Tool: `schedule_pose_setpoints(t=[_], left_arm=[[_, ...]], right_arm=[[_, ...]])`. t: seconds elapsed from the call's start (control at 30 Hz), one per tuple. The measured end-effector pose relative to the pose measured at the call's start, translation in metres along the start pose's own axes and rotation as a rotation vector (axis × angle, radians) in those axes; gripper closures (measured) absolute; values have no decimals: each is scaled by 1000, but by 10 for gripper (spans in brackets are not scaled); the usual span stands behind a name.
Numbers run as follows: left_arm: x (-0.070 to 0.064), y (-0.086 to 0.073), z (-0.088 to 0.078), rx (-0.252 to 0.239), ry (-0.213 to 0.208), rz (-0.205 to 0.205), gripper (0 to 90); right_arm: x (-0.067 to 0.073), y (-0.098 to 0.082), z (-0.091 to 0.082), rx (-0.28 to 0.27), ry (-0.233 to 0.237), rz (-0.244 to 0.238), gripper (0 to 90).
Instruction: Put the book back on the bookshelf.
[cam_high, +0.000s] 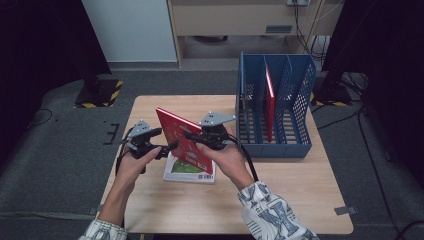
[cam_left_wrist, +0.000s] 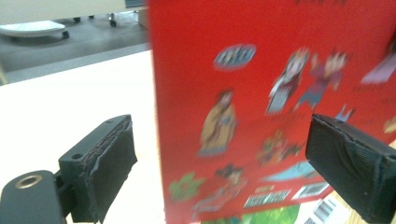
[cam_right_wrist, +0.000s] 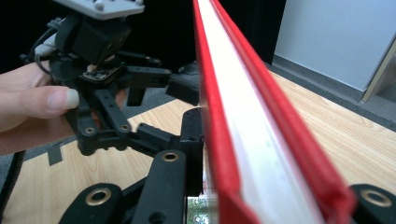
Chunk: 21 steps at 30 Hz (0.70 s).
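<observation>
Right tongs (cam_high: 192, 136) are clamped on the red book (cam_high: 184, 140), jaws pressed on both covers near its edge; the right gripper view looks straight along the book's page edge (cam_right_wrist: 252, 140) between the jaws. Book is held tilted, lifted off the desk (cam_high: 280, 200), roughly at desk centre. Left tongs (cam_high: 167, 146) stand wide, pads not touching anything; in the left gripper view the red back cover (cam_left_wrist: 261, 102) sits between the two pads with a gap on each side. Left tongs are at 9 o'clock of the book, right tongs at 3 o'clock, both hands (cam_high: 227, 157) coming in from 6 o'clock. Under the raised book, a second book with a green and white cover (cam_high: 187, 172) lies flat on the desk. At 2 o'clock from the tongs, a blue file rack (cam_high: 300, 100) stands on the desk's far right, with another red book (cam_high: 270, 100) upright in a middle slot.
</observation>
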<state>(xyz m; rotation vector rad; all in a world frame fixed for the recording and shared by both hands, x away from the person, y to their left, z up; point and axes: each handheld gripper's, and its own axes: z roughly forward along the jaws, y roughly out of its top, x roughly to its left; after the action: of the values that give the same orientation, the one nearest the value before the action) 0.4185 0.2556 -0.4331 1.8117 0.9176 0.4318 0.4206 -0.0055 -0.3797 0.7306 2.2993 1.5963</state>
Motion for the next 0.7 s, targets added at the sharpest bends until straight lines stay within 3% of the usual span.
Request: schedule_pose_setpoints(t=[0.1, 0.13, 0.37, 0.57, 0.63, 0.7], left_arm=[[2, -9, -5, 6, 12, -2, 79], [4, -20, -8, 17, 30, -13, 79], [8, -54, -12, 76, 72, -15, 77], [15, -70, -10, 130, 97, -18, 77], [17, -75, -13, 135, 103, -35, 80], [19, -78, -16, 111, 99, -77, 80]], right_arm=[[0, 0, 0, -3, -4, 0, 778], [-1, 0, 0, -7, -7, 3, 782], [-3, 1, 0, -17, -22, 15, 789], [-3, 7, -4, -41, -42, 10, 792], [-4, 10, -7, -40, -54, 24, 792], [-5, 12, -12, -42, -68, 33, 792]])
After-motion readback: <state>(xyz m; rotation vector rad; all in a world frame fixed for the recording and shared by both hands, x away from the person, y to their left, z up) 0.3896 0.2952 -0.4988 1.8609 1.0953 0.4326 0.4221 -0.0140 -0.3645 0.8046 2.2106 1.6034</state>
